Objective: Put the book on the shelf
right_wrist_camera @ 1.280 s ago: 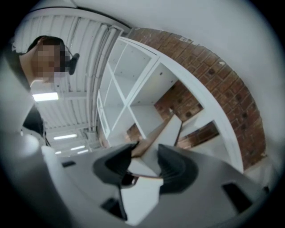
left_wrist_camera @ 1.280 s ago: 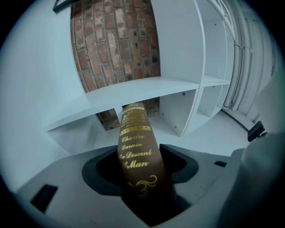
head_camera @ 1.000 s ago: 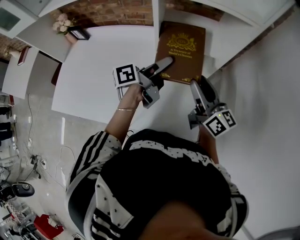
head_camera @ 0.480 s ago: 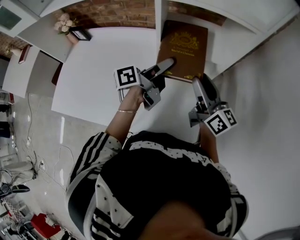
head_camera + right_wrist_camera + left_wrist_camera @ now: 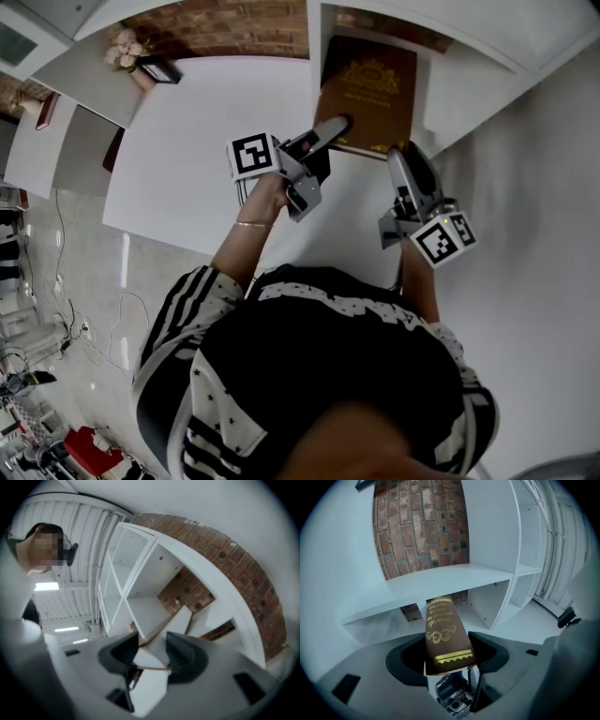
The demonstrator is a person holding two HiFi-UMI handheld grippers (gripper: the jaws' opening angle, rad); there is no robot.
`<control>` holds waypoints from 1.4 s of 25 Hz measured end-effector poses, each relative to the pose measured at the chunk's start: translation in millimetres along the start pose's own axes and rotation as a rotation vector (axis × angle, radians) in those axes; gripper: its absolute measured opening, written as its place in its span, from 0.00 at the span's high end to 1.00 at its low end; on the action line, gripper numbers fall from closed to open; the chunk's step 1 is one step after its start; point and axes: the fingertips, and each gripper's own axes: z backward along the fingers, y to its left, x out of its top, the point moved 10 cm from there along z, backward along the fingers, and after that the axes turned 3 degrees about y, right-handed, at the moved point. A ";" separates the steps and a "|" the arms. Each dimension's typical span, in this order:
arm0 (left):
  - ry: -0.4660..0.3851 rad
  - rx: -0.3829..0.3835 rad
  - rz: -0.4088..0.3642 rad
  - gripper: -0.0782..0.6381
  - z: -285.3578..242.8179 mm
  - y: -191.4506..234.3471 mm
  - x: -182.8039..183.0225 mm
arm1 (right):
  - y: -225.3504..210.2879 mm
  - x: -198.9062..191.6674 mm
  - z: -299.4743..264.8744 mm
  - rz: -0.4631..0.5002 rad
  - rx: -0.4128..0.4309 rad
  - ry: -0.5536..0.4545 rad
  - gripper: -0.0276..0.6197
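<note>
Forward of where it sat a second ago, the book [image 5: 368, 86] has slid further out of the left gripper [image 5: 330, 131]. Its gold title was level with the jaws earlier and now lies well ahead of them. The jaws clamp only the lowest part of the spine, by the gold zigzag band. In the head view the brown cover has moved a little deeper into the opening of the white shelf [image 5: 440, 584]. Its far end is inside the opening, just beside an upright divider [image 5: 314, 28].

The left jaws hold the book at its near left corner, set narrow, with the spine filling the gap between them. The right gripper [image 5: 403, 164] grips the near right corner. In its own view the jaws are closed on the pale page edge, and the book reaches ahead and up from them toward a shelf compartment. A brick wall [image 5: 419, 527] shows behind the shelf, beyond the left jaws.
</note>
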 end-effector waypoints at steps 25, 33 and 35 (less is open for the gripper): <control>-0.044 0.013 -0.051 0.48 -2.4 -5.4 10.1 | -15.4 15.8 -26.7 -0.004 0.007 -0.015 0.65; -0.029 0.038 -0.111 0.48 0.8 -7.2 13.1 | -23.2 20.7 -36.1 0.005 -0.006 -0.010 0.65; -0.031 0.037 -0.113 0.48 1.3 -7.7 12.9 | -25.0 20.8 -37.4 0.009 -0.014 -0.008 0.65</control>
